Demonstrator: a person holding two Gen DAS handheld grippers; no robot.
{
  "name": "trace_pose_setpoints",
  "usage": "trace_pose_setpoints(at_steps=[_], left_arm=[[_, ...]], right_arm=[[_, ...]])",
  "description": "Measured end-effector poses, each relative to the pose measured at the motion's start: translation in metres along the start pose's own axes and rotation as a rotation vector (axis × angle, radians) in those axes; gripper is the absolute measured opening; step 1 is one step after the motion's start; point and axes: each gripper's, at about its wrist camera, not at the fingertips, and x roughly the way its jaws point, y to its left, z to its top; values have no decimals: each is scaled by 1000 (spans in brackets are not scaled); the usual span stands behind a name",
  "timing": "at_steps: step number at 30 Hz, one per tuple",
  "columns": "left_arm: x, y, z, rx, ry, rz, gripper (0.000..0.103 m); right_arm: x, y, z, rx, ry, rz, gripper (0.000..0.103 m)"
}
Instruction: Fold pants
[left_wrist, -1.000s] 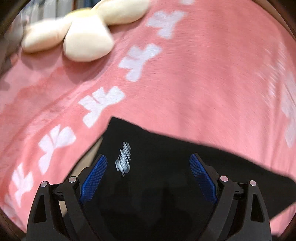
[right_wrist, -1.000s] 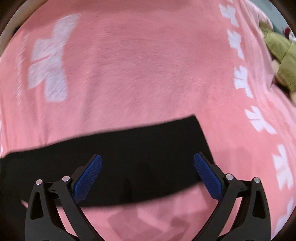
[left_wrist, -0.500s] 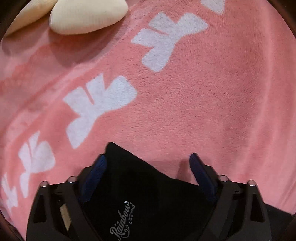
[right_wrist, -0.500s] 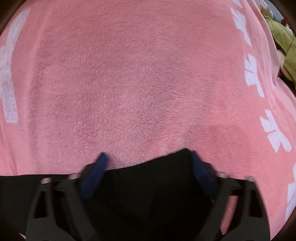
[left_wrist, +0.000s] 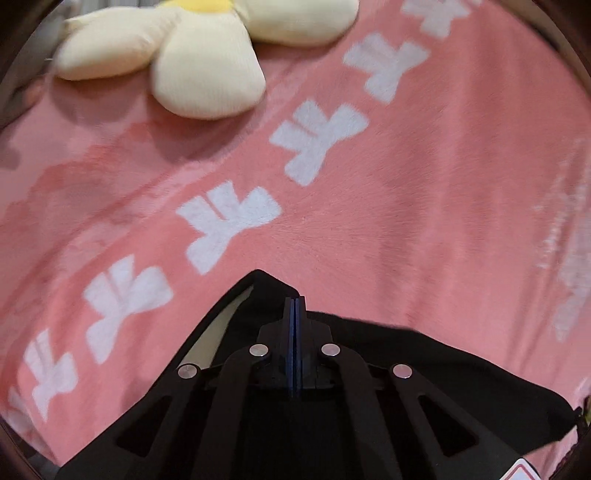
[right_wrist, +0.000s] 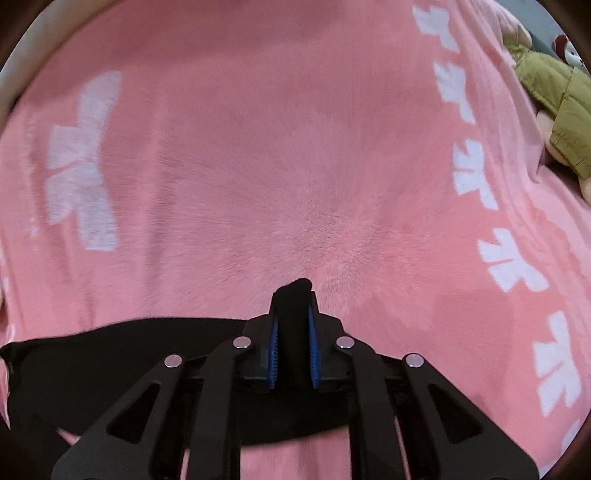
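Black pants (left_wrist: 424, 354) lie on a pink blanket (left_wrist: 406, 206) with white marks. My left gripper (left_wrist: 294, 306) is shut on a corner of the pants, and the cloth peaks up around the blue pads. A pale inner label (left_wrist: 218, 325) shows at the lifted edge. In the right wrist view my right gripper (right_wrist: 293, 314) is shut on a bunched fold of the pants (right_wrist: 110, 354), which sticks up between the blue pads. The rest of the pants runs left as a black band.
A cream flower-shaped plush (left_wrist: 192, 66) lies on the blanket at the far left of the left wrist view. A plush toy in green clothes (right_wrist: 554, 107) lies at the right edge of the blanket (right_wrist: 258, 166) in the right wrist view.
Both grippers were open over the pants' edge and have closed on the cloth. Both views have pulled back and show more blanket than half a second ago.
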Motion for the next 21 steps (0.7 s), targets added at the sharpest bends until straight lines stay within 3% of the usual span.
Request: trace_pose_setpoints(at_steps=[3, 6, 9, 13, 16, 19, 20, 21], left_arm=[[-44, 19, -21, -24, -27, -43, 0], [-80, 46, -51, -21, -60, -14, 0], [-91, 67, -82, -46, 18, -34, 0], [-75, 66, -98, -163, 108, -198, 4], [-49, 35, -77, -166, 134, -275, 39], [-15, 0, -44, -142, 97, -189, 55], [4, -10, -31, -151, 115, -165, 64], [22, -16, -22, -170, 147, -161, 66]], right_arm=[[-37, -14, -13, -26, -36, 22, 11], [-72, -29, -38, -42, -41, 26, 12], [-81, -41, -68, -78, 17, -2, 13], [-76, -41, -94, -64, 60, -7, 13], [-76, -35, -94, -57, 49, -4, 13], [-77, -30, -92, -72, 44, -9, 13], [-77, -30, -92, -74, 47, -11, 13], [-77, -30, -92, -73, 50, -13, 13]])
